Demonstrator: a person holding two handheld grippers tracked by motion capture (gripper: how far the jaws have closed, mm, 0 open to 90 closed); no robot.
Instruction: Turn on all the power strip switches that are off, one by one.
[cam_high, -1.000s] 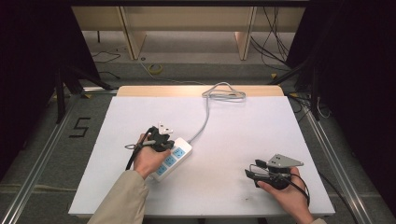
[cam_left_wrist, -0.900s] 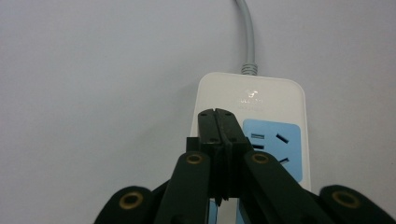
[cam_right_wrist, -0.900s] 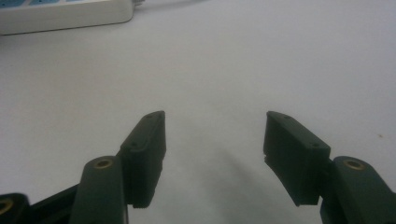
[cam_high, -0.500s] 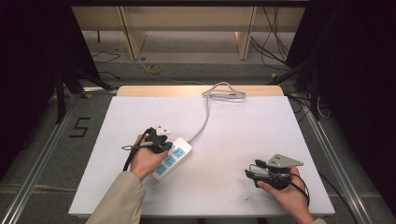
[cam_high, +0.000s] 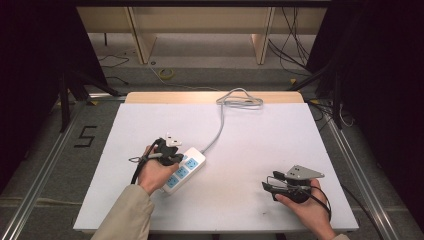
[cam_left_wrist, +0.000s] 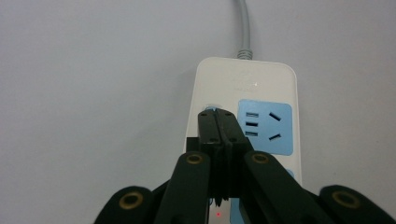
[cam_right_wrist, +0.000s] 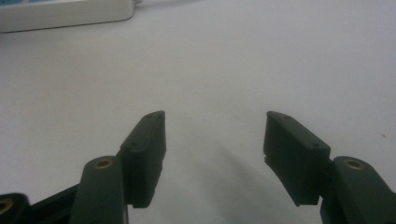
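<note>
My left gripper is pressing its tips, squeezed together, onto the strip lying mid-table, its cord trailing away. My right gripper is resting apart, jaws spread, gripping nothing.

1. Power strip: in the left gripper view we see its near end cut off by the bottom edge and covered by the left gripper, whose pressed-together jaws hide the socket beneath their tips. We cannot tell whether the tips touch it.
2. Power strip, right gripper view: we catch one blurred side wall, cut off by the top edge.
3. Cord: runs out of the top edge.
4. Sockets, high view: too small for us to read their slots.
5. Right gripper: its body is cut off by the bottom edge.
6. Forearms: cut off below.
</note>
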